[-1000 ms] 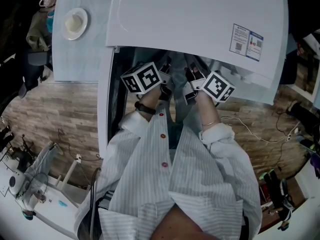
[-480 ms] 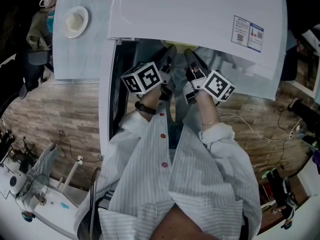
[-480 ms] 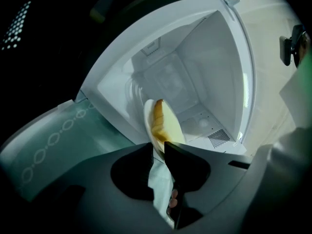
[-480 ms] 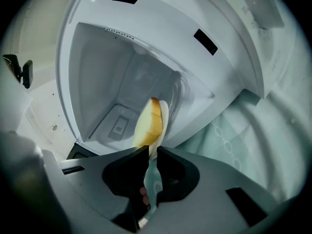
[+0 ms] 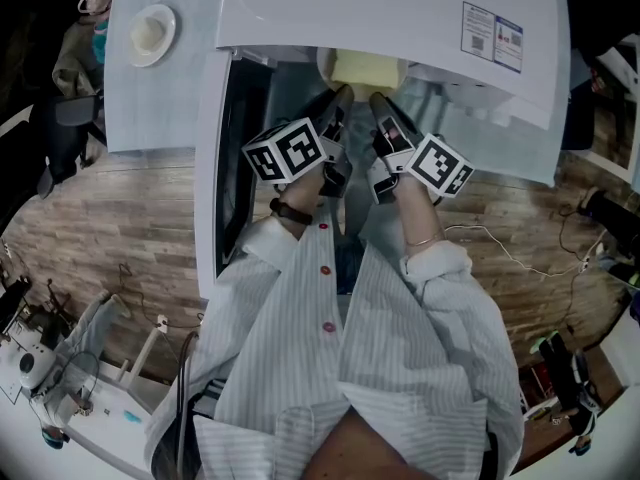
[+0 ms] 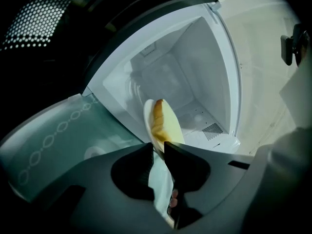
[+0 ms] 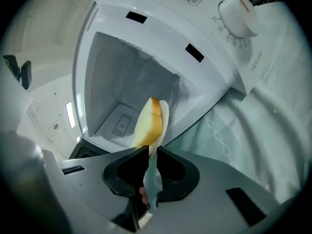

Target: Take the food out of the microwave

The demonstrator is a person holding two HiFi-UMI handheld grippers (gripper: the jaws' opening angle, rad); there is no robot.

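A white plate [image 5: 366, 68] with a slice of yellow bread [image 6: 159, 120] on it hangs at the mouth of the open white microwave [image 5: 390, 8]. Both grippers hold it by its near rim. My left gripper [image 6: 156, 149] has just been closing its jaws, and they now pinch the rim's left side. On the rim's right side my right gripper [image 7: 152, 151] is clamped the same way. Seen from the right gripper view, the plate [image 7: 163, 116] stands edge-on with the bread [image 7: 148, 121] on its face. From above, the left gripper [image 5: 338, 106] and right gripper [image 5: 382, 108] sit side by side just below the plate.
The microwave door [image 5: 235, 158] stands open at the left. The cavity [image 6: 185, 82] behind the plate is bare and white. A small second plate [image 5: 150, 34] rests on the pale tablecloth [image 5: 170, 98] at the far left. The timer dial [image 7: 238, 14] is at the microwave's right.
Both grippers have drawn back toward the person. The plate with bread, hidden under the microwave's top before, now shows at the opening.
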